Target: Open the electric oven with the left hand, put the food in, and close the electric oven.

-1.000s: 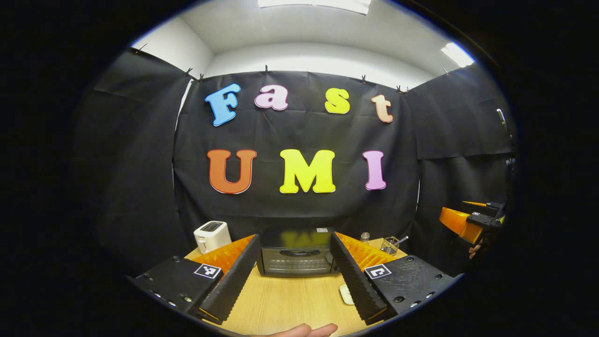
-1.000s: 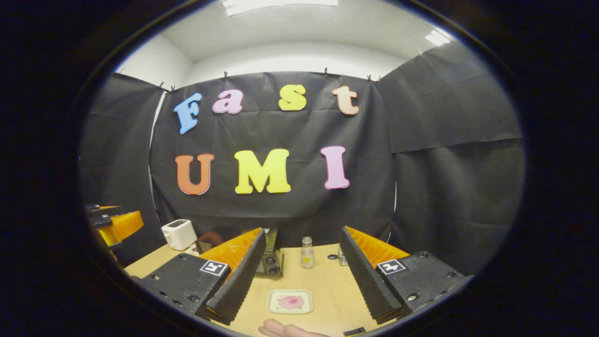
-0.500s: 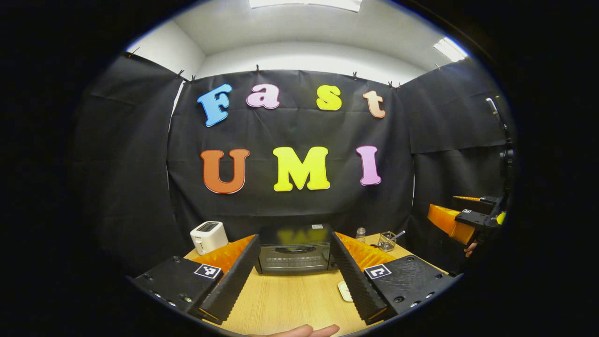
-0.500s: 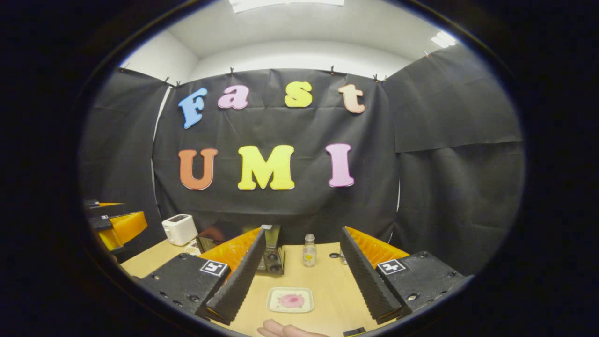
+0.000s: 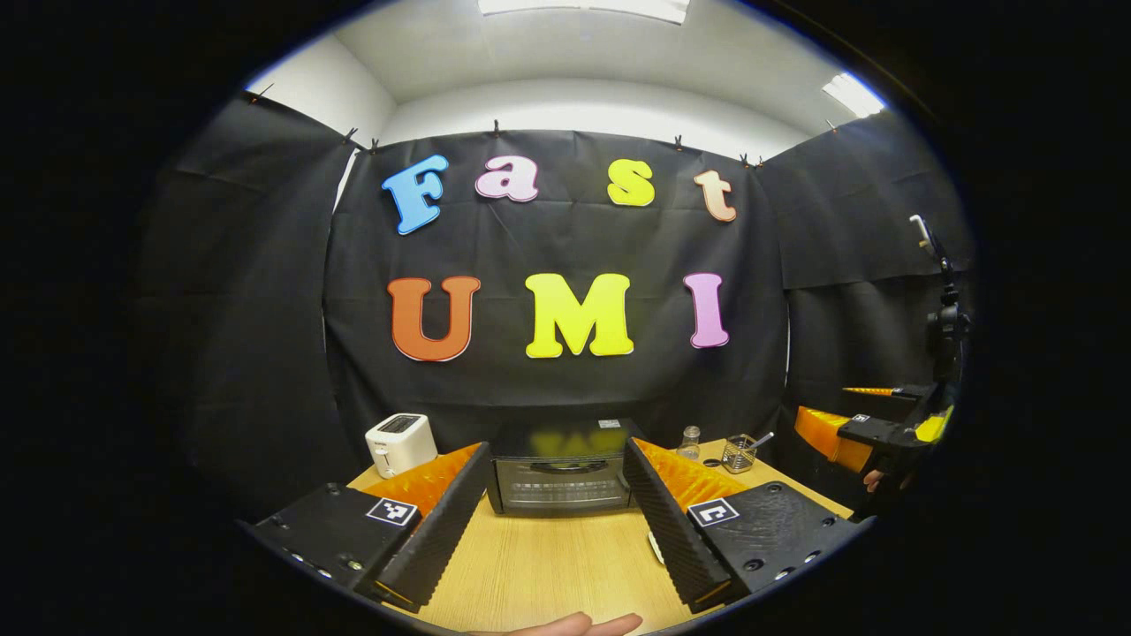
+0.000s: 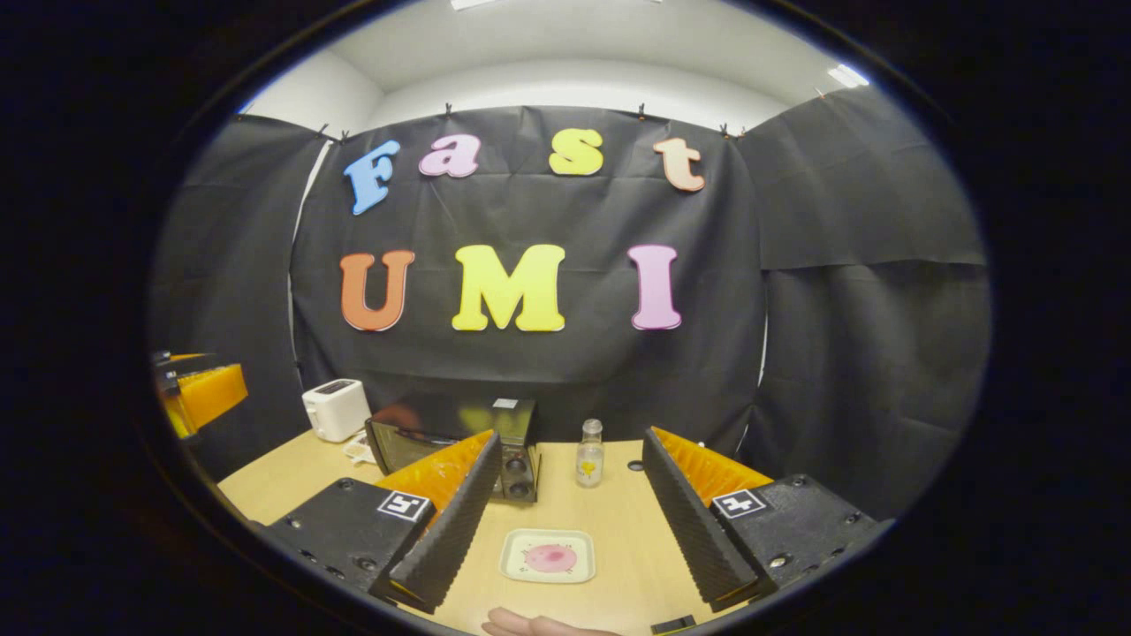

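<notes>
- The table (image 5: 548,565) is light wood and carries everything below.
- The oven (image 5: 561,473) stands at the table's far side against the black cloth wall, door closed, seen straight ahead between the left gripper's fingers in the left gripper view. In the right gripper view it sits left of centre, its knobs facing the camera.
- The left gripper (image 5: 557,521) hangs above the table with its jaws wide apart and nothing between them. It also shows as an orange and black shape at the left edge of the right gripper view.
- The right gripper (image 6: 565,521) hangs above the table with its jaws wide apart, holding nothing. It shows at the right edge of the left gripper view.
- The toaster (image 5: 400,443) is white and stands left of the oven, just apart from it.
- The plate (image 6: 548,556) lies flat on the table between the right gripper's fingers, touched by neither.
- The food (image 6: 550,557) is a pink patch in the middle of the plate.
- The bottle (image 6: 589,454) stands upright right of the oven.
</notes>
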Available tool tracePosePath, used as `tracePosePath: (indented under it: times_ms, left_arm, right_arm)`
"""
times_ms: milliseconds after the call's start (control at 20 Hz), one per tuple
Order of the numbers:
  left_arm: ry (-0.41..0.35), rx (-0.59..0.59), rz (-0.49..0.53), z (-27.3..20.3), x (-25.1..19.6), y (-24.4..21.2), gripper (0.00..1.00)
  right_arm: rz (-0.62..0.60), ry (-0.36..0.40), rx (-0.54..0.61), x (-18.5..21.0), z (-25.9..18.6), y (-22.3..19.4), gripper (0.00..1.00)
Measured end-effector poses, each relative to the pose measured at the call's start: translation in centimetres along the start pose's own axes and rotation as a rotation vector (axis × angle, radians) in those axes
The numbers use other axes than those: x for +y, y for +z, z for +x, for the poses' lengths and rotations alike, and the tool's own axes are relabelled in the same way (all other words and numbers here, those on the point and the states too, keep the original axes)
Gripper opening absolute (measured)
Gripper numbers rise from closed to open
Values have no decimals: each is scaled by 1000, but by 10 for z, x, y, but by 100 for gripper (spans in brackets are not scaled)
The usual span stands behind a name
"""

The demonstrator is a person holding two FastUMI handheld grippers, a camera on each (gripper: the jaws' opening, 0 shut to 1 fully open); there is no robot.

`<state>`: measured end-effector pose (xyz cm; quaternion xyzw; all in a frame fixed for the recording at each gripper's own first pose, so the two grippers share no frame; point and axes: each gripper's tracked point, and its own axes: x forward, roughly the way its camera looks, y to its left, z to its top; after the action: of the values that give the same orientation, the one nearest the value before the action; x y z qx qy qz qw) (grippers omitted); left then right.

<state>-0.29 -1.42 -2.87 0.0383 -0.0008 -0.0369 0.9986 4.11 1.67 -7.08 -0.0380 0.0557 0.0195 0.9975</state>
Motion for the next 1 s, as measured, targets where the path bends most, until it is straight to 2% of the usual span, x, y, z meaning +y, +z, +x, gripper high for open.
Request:
tracePosePath:
  times_ms: [350, 400, 450, 700, 850, 900, 1000]
  left_arm:
    - [37, -30, 16, -5, 16, -11, 95]
    - [37, -35, 16, -6, 15, -12, 95]
    - [32, -36, 13, -7, 13, -14, 95]
    - [10, -37, 27, -10, 5, -21, 95]
    - [21, -57, 20, -2, 4, -25, 95]
    - [30, -54, 19, 5, 6, -29, 95]
    - [38, -28, 13, 22, 6, -42, 95]
  right_arm:
    - [7, 6, 126, 2, 46, -66, 96]
    - [15, 11, 148, 2, 53, -77, 89]
    - [19, 10, 170, 1, 60, -88, 87]
    - [18, -15, 246, -8, 90, -134, 81]
    - [36, -9, 287, -12, 102, -150, 81]
    - [42, -4, 290, -12, 105, -153, 84]
    - [41, -2, 269, -14, 110, -149, 81]
